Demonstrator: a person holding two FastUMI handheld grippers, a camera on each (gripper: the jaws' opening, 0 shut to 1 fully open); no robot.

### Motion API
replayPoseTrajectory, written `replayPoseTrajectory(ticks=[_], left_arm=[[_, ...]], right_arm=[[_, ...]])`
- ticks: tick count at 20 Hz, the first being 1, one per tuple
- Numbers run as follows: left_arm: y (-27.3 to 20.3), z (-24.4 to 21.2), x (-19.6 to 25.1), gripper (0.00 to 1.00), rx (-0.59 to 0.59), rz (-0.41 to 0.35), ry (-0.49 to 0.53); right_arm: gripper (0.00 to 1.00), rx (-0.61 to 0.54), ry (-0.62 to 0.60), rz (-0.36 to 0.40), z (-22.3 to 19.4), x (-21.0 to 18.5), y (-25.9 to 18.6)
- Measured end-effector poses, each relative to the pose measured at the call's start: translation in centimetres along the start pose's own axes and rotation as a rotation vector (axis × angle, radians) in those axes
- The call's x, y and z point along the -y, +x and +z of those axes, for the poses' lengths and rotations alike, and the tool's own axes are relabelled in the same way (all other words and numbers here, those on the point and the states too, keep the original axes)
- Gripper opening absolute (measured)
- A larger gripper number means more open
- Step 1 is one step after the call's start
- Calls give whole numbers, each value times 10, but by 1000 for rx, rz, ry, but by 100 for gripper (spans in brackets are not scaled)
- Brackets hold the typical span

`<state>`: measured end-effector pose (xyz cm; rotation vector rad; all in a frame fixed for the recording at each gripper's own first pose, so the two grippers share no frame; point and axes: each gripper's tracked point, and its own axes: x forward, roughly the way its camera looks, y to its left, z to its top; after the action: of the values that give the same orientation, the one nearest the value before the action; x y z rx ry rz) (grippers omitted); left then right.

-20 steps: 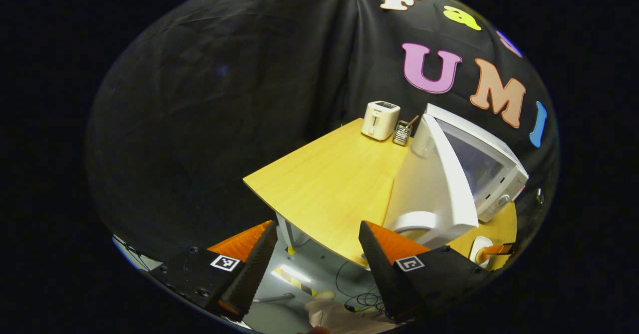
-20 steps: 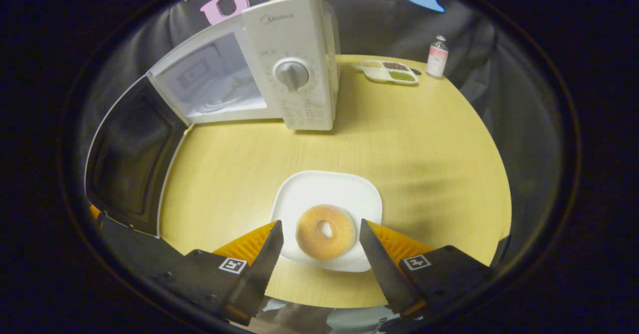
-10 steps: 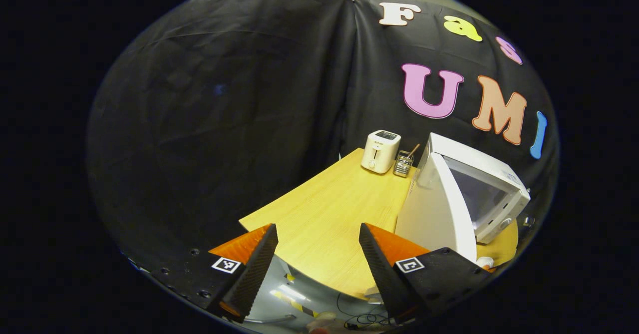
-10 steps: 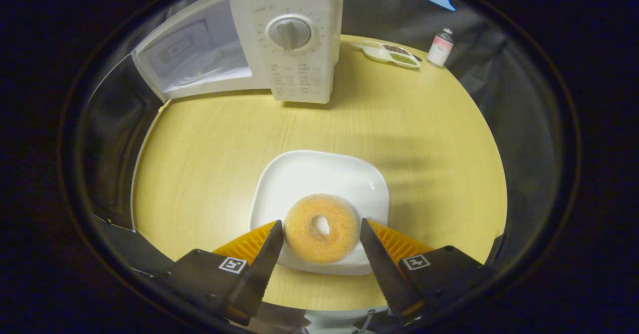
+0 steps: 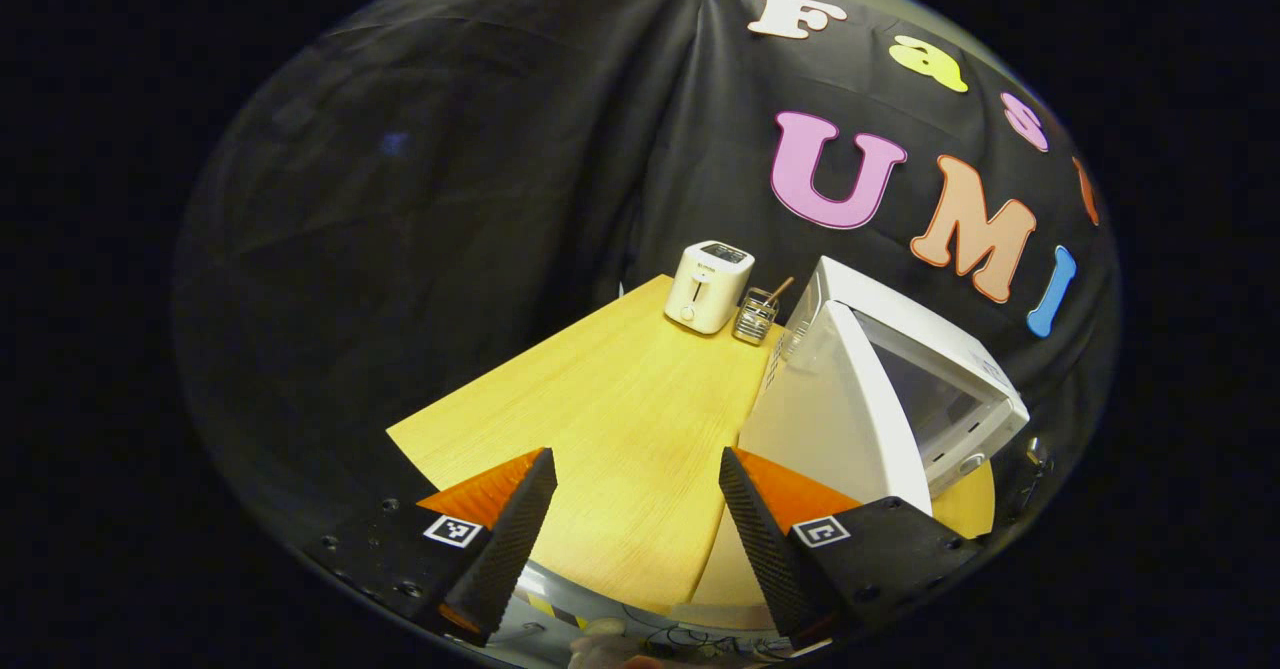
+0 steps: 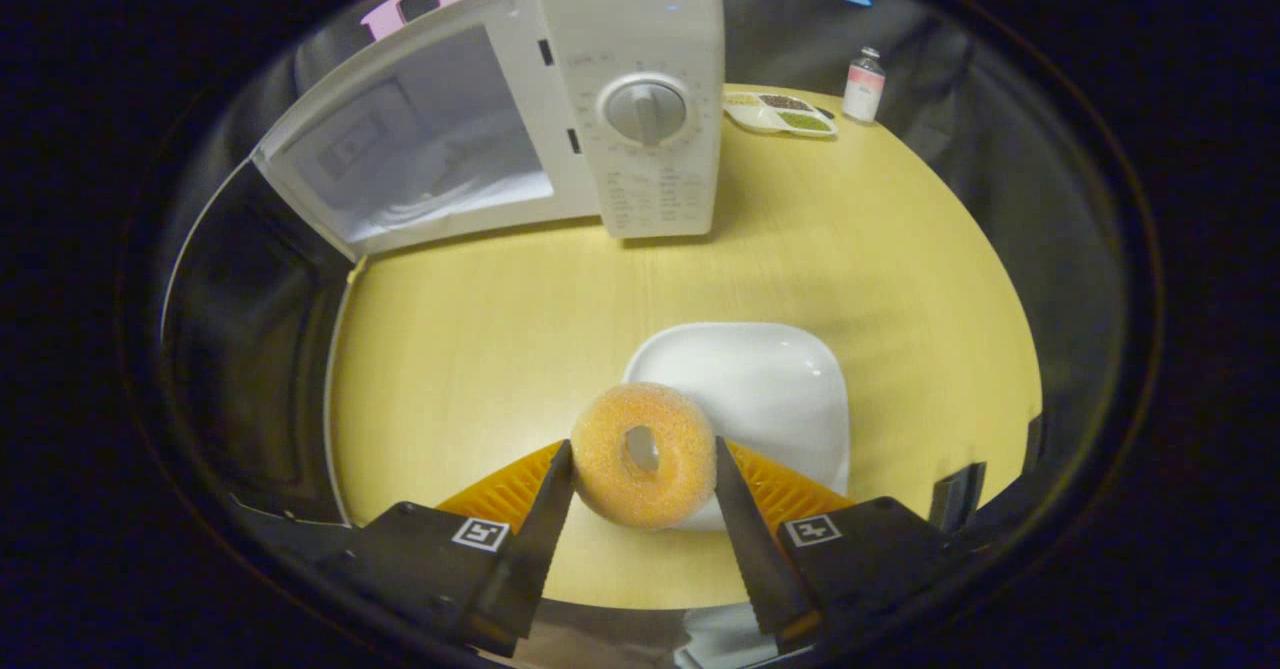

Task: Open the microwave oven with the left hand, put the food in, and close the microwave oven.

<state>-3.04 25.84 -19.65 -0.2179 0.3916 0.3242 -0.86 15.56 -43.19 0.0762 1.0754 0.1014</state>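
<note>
R tongs clenched on the doughnut, lifted just off the plate w/ microwave door open ahead; L tongs released over the bench; soft ring could squash or slip if squeezed unevenly en route

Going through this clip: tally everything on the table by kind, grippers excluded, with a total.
Appliances: 2, microwave oven and toaster
Food: 1, doughnut
Dishes: 2, white plate and divided snack tray
Bottles: 1, small bottle
Utensil holders: 1, wire holder
Total: 7
</note>
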Motion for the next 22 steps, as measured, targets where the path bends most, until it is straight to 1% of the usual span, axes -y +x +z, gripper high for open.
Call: replayPoseTrajectory(ticks=[1,2,3,6,10,14,17,19,20,21,22], left_arm=[[4,0,1,97,-8,-8,6],[7,0,0,97,-17,-16,14],[10,-1,0,97,-26,-21,22],[15,-2,0,97,-45,-36,37],[16,-16,1,97,-94,-57,12],[13,-24,-7,97,-120,-46,-13],[8,-27,-14,97,-133,-36,-14],[4,-30,-15,97,-144,-30,-12],[1,-32,-15,97,-148,-30,-16],[-1,-34,-14,97,-152,-30,-21],[-4,-37,-14,100,-158,-29,-25]], right_arm=[[80,11,26,31,1,-15,-4],[84,19,53,63,2,-31,-7],[79,22,83,100,4,-49,-10],[80,37,175,221,12,-102,-18],[79,80,282,356,34,-166,-21],[78,193,394,437,76,-205,-16],[77,274,493,463,111,-217,-7],[77,319,548,441,130,-218,4],[83,334,565,425,138,-217,9],[77,355,579,402,145,-215,14],[77,376,585,377,153,-212,20]])
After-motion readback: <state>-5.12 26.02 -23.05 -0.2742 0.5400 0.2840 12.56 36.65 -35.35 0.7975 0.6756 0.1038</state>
